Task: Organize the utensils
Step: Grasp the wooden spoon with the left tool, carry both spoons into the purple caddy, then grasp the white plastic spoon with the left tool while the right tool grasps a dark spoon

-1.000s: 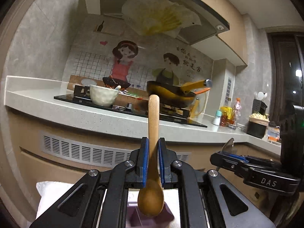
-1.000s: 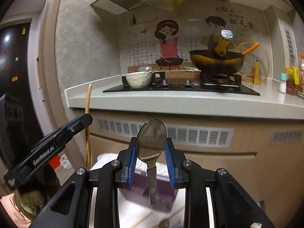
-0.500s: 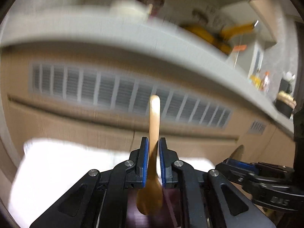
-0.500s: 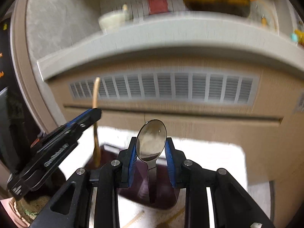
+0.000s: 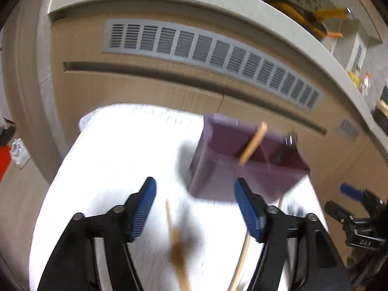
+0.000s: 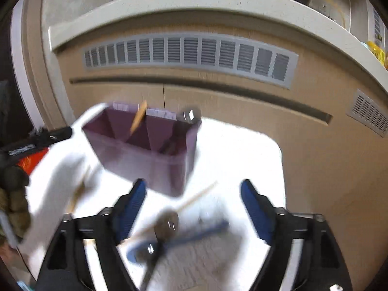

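Both grippers have let go: wooden spoon and metal spoon now stand in the purple holder.

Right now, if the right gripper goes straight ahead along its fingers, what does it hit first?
Probably the purple organizer box: the open right gripper points at its near wall. Depth is unclear; a dark spoon lies lower between the fingers.

The right gripper stands wide open, holding nothing, over a white cloth. A purple caddy sits ahead, with a wooden handle and a metal spoon sticking out of separate compartments. Between the fingers lie a blurred dark spoon, a blue utensil and a chopstick. The left gripper shows at the left edge.
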Available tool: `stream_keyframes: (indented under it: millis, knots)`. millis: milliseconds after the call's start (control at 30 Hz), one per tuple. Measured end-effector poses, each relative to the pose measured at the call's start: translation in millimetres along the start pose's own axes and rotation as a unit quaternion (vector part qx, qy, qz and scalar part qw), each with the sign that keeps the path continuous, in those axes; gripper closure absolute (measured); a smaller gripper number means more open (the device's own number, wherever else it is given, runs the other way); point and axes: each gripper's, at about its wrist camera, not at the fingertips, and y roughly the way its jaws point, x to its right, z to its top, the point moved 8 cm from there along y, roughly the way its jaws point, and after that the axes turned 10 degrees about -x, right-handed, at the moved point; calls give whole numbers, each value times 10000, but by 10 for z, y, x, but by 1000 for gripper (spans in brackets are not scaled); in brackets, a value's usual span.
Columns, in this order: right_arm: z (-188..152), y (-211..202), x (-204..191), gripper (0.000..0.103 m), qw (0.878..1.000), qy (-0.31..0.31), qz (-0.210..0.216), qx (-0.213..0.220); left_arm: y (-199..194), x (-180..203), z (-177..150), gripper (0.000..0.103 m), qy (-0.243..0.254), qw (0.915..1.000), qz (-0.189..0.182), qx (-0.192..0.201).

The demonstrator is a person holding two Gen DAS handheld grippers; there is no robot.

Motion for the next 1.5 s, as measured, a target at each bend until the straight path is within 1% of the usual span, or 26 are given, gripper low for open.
stream_keyframes:
  millis: [33, 67, 133, 200, 233, 300, 333, 400, 467, 567, 600, 667, 700, 733, 800, 933, 1000, 1033, 1100, 1200, 1267, 1367, 1400, 1433, 1467, 1500]
  knots:
    - [-116, 13, -19, 1, 10000, -44, -40, -24, -60, 9, -93, 25, 65, 10000, 29, 4]
    - [-206, 23, -40, 1, 10000, -45, -71, -16, -91, 38, -199, 22, 197, 9997, 107, 17]
    - [-331, 73, -90, 1, 9999, -23, -58, -131, -130, 116, -423, 20, 628, 9969, 483, 14]
    - [-464, 208, -195, 2, 9993, 21, 37, -368, -172, 166, -572, 18, 831, 9944, 647, -19]
    - [-489, 272, -255, 4, 9990, 68, 63, -448, -198, 204, -680, 17, 918, 9937, 637, -52]
    - [-558, 356, -268, 23, 9981, 181, 133, -576, -233, 246, -791, 13, 1063, 9926, 566, -132]
    - [-563, 438, -304, 31, 9972, 244, 216, -681, -250, 242, -857, 13, 1103, 9920, 592, -178]
    - [-533, 570, -351, 36, 9960, 340, 290, -778, -272, 217, -877, 13, 993, 9929, 614, -230]
    - [-485, 712, -381, 36, 9956, 354, 178, -844, -331, 136, -971, 13, 733, 9955, 501, -316]
    - [-471, 866, -407, 38, 9949, 249, 82, -976, -386, 69, -1066, 13, 515, 9969, 352, -470]
    - [-478, 903, -432, 44, 9943, 203, 71, -1046, -395, 74, -1096, 13, 485, 9970, 304, -525]
    - [-490, 893, -482, 74, 9942, 100, 11, -1075, -395, 115, -1144, 13, 452, 9968, 181, -628]
    - [-521, 891, -524, 90, 9924, 94, 194, -1212, -387, 176, -1201, 13, 452, 9962, 38, -746]
    - [-535, 846, -540, 92, 9920, 150, 277, -1223, -374, 222, -1228, 13, 455, 9956, -52, -821]
    - [-556, 740, -554, 96, 9924, 142, 273, -1190, -339, 381, -1317, 13, 497, 9927, -325, -1054]
    - [-663, 389, -568, 96, 9941, 58, 462, -977, -234, 737, -1468, 13, 622, 9854, -694, -1426]
    - [-706, 276, -566, 96, 9945, 6, 499, -922, -162, 870, -1534, 13, 576, 9811, -845, -1643]
    - [-758, 201, -542, 96, 9946, -24, 520, -893, -99, 959, -1576, 14, 487, 9771, -969, -1830]
    - [-795, 95, -470, 96, 9951, -29, 516, -848, 0, 1068, -1615, 21, 281, 9716, -1096, -2080]
    - [-901, -11, -384, 96, 9954, 46, 493, -817, 132, 1129, -1612, 29, 24, 9697, -939, -2257]
    - [-992, -92, -314, 96, 9964, 60, 435, -730, 211, 1175, -1567, 34, -66, 9714, -740, -2255]
    - [-1113, -145, -262, 95, 9972, 45, 357, -659, 300, 1257, -1499, 42, 70, 9751, -537, -2152]
    - [-1143, -148, -244, 94, 9973, 56, 339, -654, 355, 1291, -1474, 43, 136, 9762, -409, -2127]
    - [-1168, -153, -238, 92, 9973, 64, 325, -649, 388, 1302, -1459, 44, 179, 9769, -336, -2103]
    - [-1196, -156, -214, 90, 9974, 92, 305, -639, 435, 1325, -1433, 45, 285, 9787, -178, -2023]
    - [-1223, -160, -188, 85, 9974, 138, 307, -635, 480, 1331, -1407, 45, 362, 9796, -102, -1972]
